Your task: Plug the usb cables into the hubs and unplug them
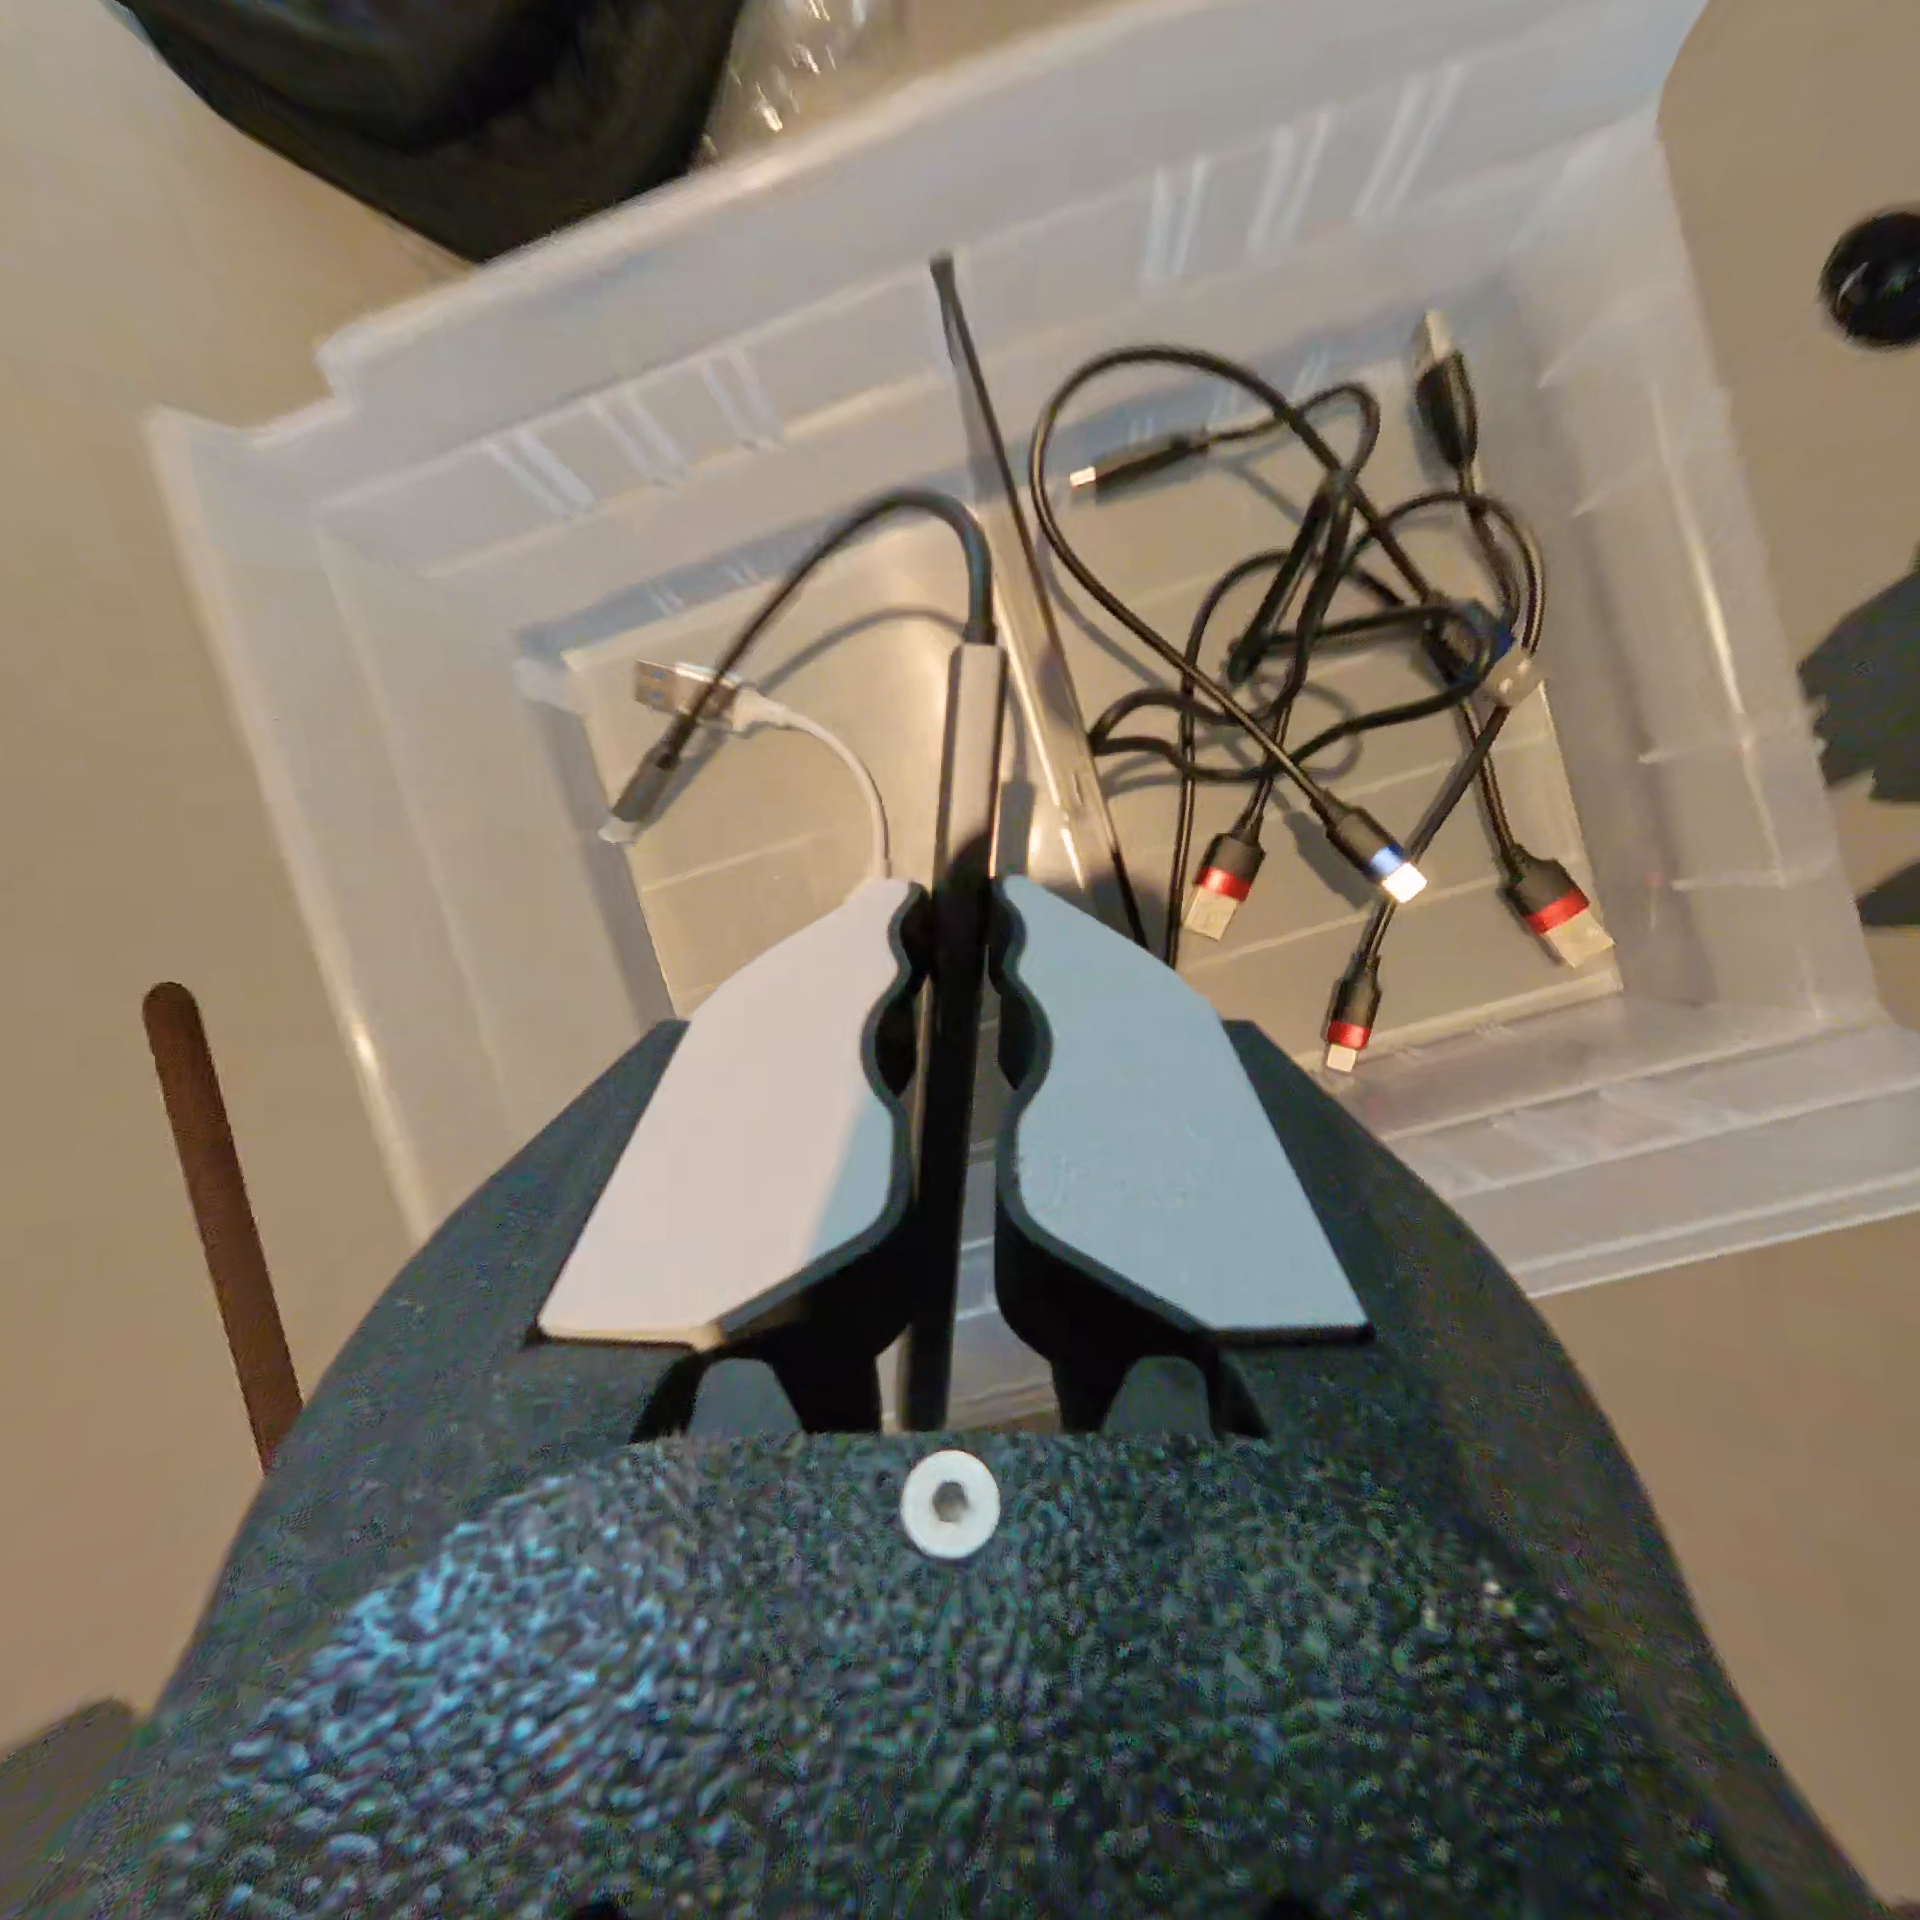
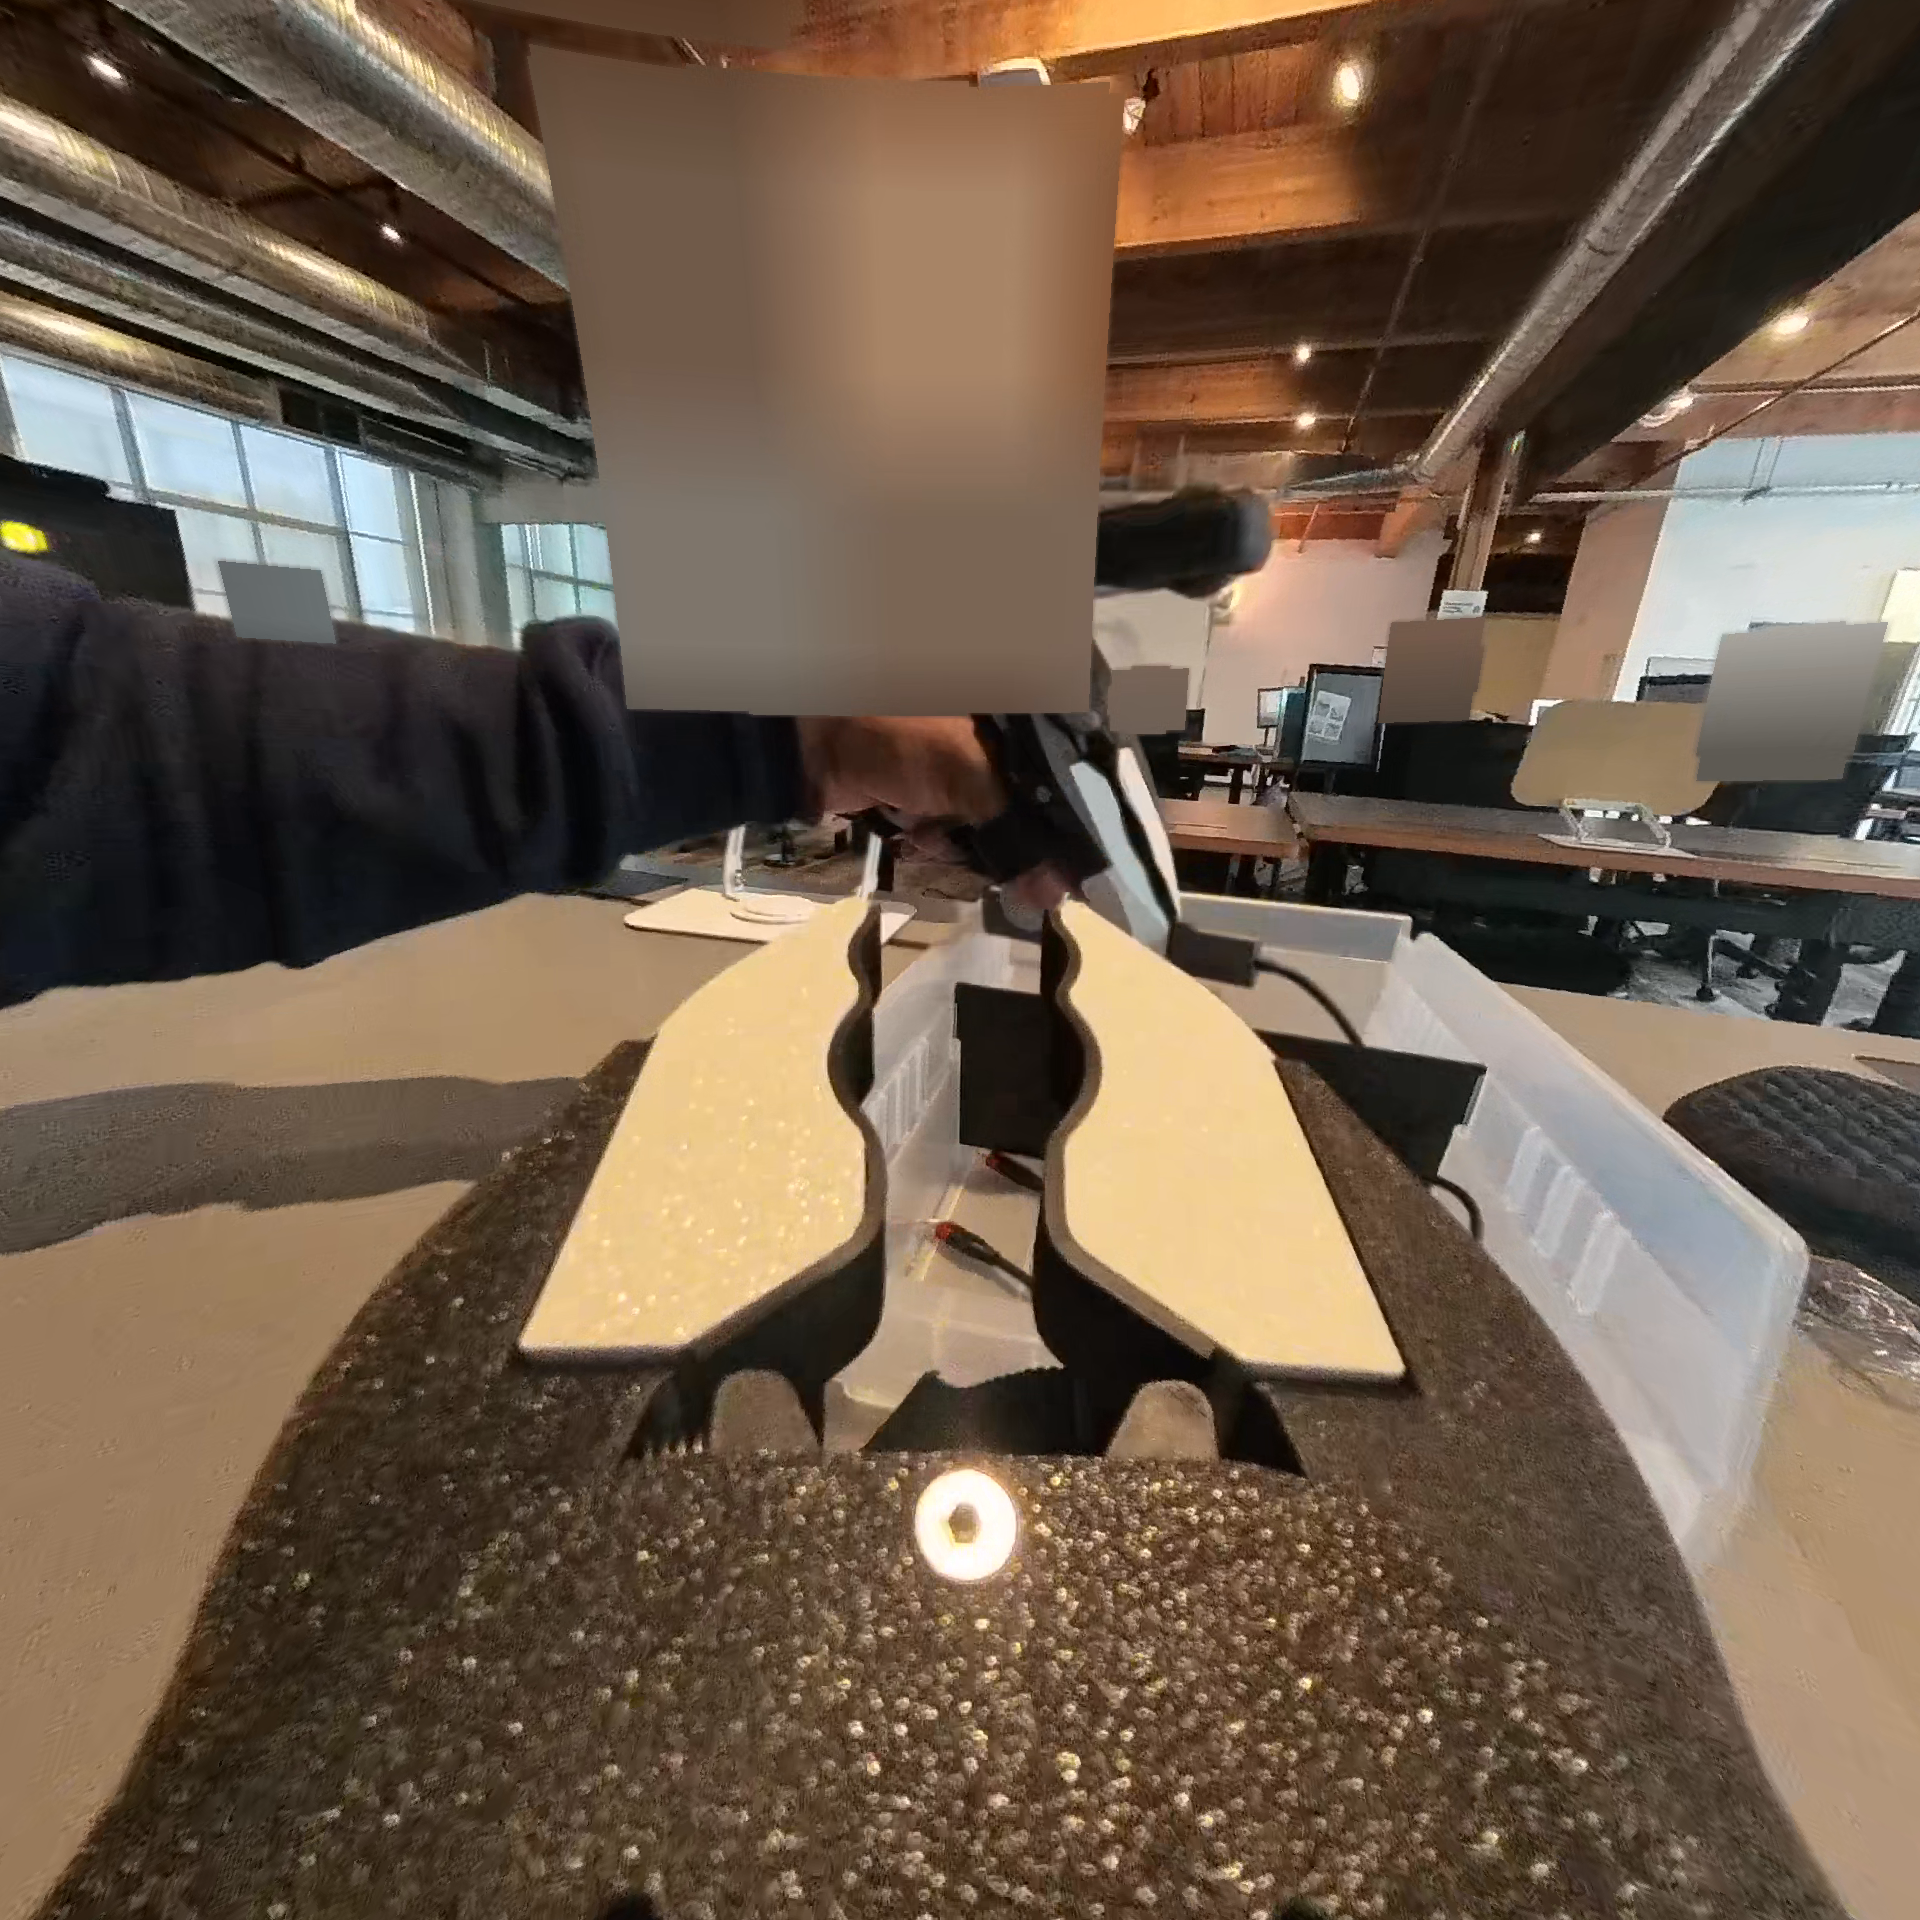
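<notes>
Left tool (image 1: 954,914) clamps our slim grey USB hub (image 1: 975,727) over the clear plastic bin (image 1: 416,582); right tool (image 2: 961,925) stands apart. Next we fetch a red-collared black cable (image 1: 1226,873).

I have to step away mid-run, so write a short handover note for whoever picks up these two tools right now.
Left tool: shut on the hub, a slim grey bar, held above the clear bin.
Right tool: open, empty, at the bin's near end.
Loose USB cables lie tangled in the bin's right section beyond a dark divider; a white cable lies on the left.
Done: hub picked up. No plug is visibly seated.
Left: plug cables in, then unplug.
</notes>
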A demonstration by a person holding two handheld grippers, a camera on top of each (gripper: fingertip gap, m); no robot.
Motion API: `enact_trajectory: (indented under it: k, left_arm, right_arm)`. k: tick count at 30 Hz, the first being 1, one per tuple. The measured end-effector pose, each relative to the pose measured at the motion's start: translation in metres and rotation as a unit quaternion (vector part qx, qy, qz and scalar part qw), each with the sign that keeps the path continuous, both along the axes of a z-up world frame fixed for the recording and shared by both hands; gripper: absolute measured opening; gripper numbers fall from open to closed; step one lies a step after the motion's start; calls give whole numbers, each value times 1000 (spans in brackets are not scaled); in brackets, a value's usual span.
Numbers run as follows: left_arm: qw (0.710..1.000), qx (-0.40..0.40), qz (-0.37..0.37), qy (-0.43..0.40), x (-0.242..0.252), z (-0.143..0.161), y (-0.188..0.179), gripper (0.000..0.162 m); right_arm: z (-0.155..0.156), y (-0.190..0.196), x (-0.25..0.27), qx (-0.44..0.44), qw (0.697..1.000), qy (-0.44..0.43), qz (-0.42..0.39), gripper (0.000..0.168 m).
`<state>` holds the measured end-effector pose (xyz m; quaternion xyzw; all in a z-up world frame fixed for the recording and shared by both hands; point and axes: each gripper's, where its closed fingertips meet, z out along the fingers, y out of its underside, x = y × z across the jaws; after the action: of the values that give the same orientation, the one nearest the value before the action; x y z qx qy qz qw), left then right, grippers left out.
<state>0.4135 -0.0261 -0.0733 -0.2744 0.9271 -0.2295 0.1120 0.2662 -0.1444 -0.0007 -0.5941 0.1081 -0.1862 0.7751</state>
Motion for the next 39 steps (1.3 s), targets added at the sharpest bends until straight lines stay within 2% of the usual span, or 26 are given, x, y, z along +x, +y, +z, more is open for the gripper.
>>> enact_trajectory:
  k: [6, 12, 18, 22, 25, 28, 30, 33, 39]
  left_arm:
    - [997, 58, -9, 42, -3, -28, -1, 11]
    - [997, 69, 19, 35, -1, -25, 11, 14]
    - [998, -59, 30, -2, -3, 12, 4, 19]
    - [981, -170, 31, -90, -13, 58, 5, 19]
    - [950, -247, 45, -185, -36, 92, 25, 21]
    - [908, -309, 68, -275, -73, 108, 59, 23]
    - [881, -329, 95, -326, -101, 104, 90, 25]
    - [848, -318, 163, -391, -140, 84, 146, 30]
    - [755, -302, 304, -496, -229, 59, 255, 42]
  right_arm:
    - [-1, -6, -3, -5, 1000, -6, -2, 29]
    - [-5, -9, -3, -5, 1000, 2, 0, 29]
    - [-4, -3, -7, -7, 1000, 2, 8, 29]
    - [-5, 4, -12, -18, 1000, -2, 16, 29]
    - [-6, 9, -18, -28, 999, -8, 21, 29]
    - [-7, 17, -25, -34, 999, -11, 34, 29]
    - [-6, 26, -32, -37, 998, -14, 53, 29]
    - [-2, 51, -49, -45, 994, -23, 94, 29]
    - [9, 136, -103, -93, 971, -56, 212, 32]
